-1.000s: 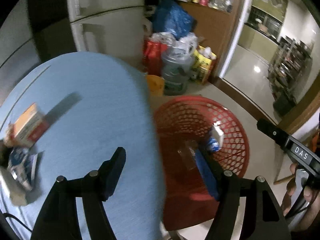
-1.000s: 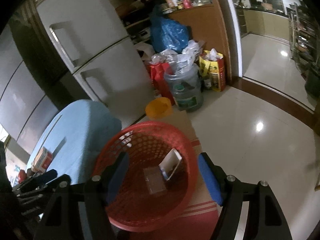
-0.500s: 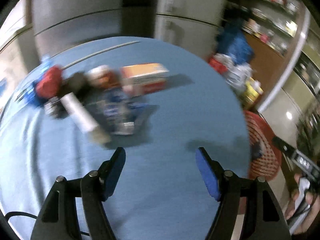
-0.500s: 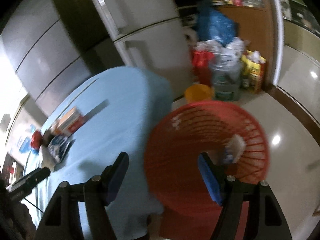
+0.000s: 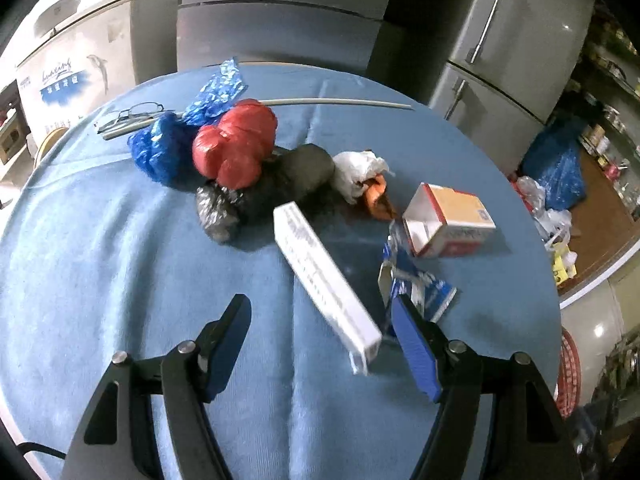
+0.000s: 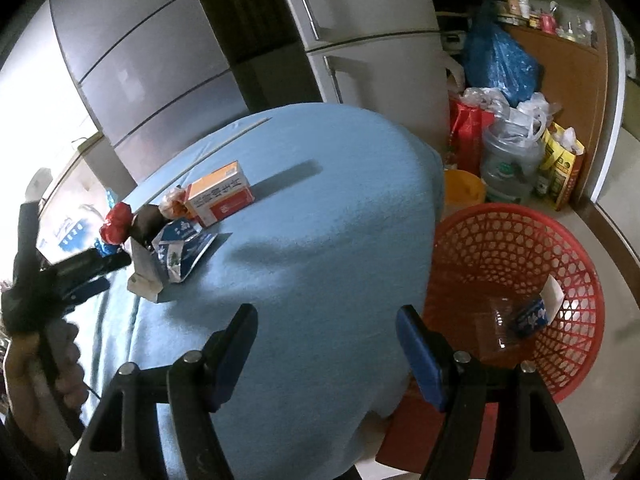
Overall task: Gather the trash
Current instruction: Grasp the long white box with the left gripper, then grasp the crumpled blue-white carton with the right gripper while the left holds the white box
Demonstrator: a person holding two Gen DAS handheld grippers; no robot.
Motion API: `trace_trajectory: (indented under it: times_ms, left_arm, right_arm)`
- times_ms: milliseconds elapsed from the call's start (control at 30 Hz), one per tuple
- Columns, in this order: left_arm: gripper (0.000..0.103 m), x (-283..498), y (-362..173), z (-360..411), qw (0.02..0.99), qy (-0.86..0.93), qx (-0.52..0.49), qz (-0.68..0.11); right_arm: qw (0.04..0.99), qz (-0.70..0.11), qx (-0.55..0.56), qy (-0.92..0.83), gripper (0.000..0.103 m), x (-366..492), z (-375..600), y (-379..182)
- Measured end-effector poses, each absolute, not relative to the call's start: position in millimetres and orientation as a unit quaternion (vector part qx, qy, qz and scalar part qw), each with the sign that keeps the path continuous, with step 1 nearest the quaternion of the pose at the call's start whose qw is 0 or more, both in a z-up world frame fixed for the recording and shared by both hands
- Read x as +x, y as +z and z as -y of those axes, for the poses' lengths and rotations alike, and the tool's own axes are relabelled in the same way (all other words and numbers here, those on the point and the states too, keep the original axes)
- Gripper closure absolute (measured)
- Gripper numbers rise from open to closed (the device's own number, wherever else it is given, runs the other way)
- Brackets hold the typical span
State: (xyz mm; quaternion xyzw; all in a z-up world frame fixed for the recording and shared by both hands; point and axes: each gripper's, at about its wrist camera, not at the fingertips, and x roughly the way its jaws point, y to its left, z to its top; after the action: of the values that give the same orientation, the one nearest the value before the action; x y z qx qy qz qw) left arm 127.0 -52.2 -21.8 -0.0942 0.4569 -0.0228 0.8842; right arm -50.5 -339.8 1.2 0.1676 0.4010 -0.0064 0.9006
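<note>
Trash lies on a round table with a blue cloth (image 5: 120,260): a long white carton (image 5: 324,280), an orange and white box (image 5: 448,220), a torn blue and white wrapper (image 5: 420,288), red (image 5: 236,144), blue (image 5: 160,152) and black (image 5: 280,184) bags, and crumpled white paper (image 5: 356,172). My left gripper (image 5: 320,332) hangs open just above the near end of the white carton. My right gripper (image 6: 326,344) is open and empty over the table's right edge (image 6: 320,220). A red basket (image 6: 580,264) on the floor to the right holds a few scraps.
Grey fridges stand behind the table. Bags, a clear water jug (image 6: 508,168) and an orange bucket (image 6: 464,188) crowd the floor by the basket. A thin white rod (image 5: 332,101) and glasses (image 5: 136,114) lie at the table's far side. A hand (image 6: 44,364) holds the left gripper.
Both grippers swung left from over the red basket to over the table. The left one now faces the trash pile, and the basket has slid to the right edge of both views.
</note>
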Motion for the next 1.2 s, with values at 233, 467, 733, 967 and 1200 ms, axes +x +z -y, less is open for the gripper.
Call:
trace_trajectory:
  times_ms: [233,467,733,967,1200]
  left_arm:
    - [0.061,147,-43,62,0.865,-0.007,-0.072,-0.497]
    - [0.089,132,-44,48,0.863,-0.033,-0.067,-0.500]
    - [0.088,84,-36,8,0.862,-0.010,-0.033,-0.505]
    - [0.088,50,-37,-19,0.863,0.007,-0.031,-0.504]
    - [0.088,47,-38,-32,0.863,0.011,-0.043,-0.503]
  right_arm:
    - [0.899,-0.404,0.170,-0.010,0.028,-54,348,1]
    - [0.899,-0.404,0.168,0.008,0.028,-49,340,1]
    - [0.897,-0.410,0.145,0.075,0.028,-11,282,5]
    - [0.897,-0.408,0.094,0.144,0.028,55,188,16]
    - [0.893,-0.432,0.025,0.124,0.028,105,135,-7]
